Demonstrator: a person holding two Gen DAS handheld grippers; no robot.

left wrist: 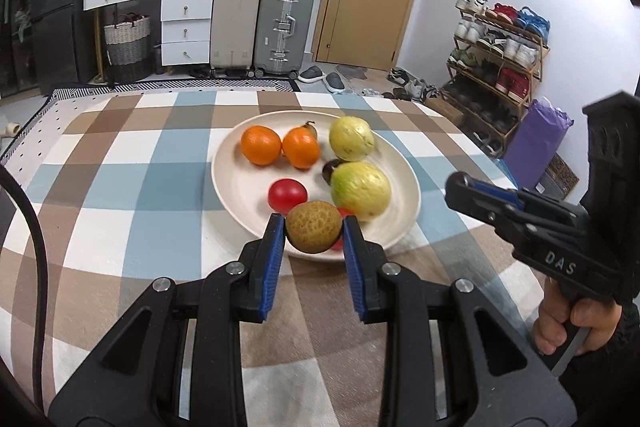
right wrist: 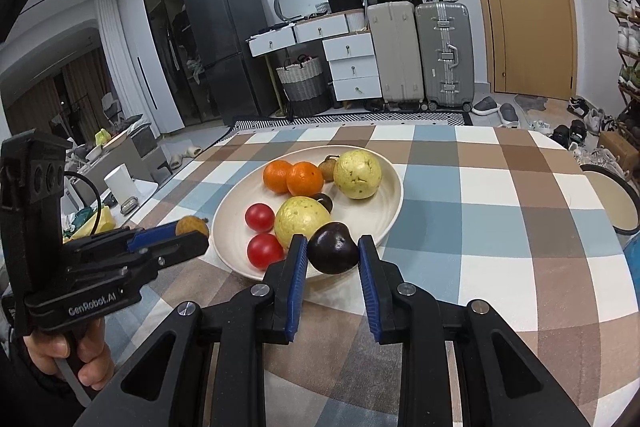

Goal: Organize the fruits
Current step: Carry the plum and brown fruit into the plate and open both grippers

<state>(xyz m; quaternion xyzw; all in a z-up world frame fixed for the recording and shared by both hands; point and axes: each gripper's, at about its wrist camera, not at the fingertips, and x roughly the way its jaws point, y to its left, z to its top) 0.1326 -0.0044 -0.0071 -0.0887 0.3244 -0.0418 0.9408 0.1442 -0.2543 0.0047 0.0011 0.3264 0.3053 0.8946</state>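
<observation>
A cream plate (left wrist: 236, 187) (right wrist: 232, 211) on the checked tablecloth holds two oranges (left wrist: 261, 145), two yellow-green guavas (left wrist: 360, 190), two red tomatoes (right wrist: 260, 217) and a small dark fruit (right wrist: 324, 201). My left gripper (left wrist: 313, 223) is shut on a round brown fruit (left wrist: 314, 229), raised over the plate's near rim. In the right wrist view it (right wrist: 192, 231) shows at the left with that brown fruit (right wrist: 191, 225). My right gripper (right wrist: 333, 243) is shut on a dark purple fruit (right wrist: 334, 247) at the plate's near edge. In the left wrist view the right gripper (left wrist: 458, 185) hides its fruit.
A small brown fruit (right wrist: 329, 167) lies at the plate's back. A round cream dish with a dark rim (right wrist: 612, 203) sits at the table's right edge. A hand (left wrist: 568, 319) holds the right gripper's handle. Suitcases, drawers and a shoe rack stand beyond the table.
</observation>
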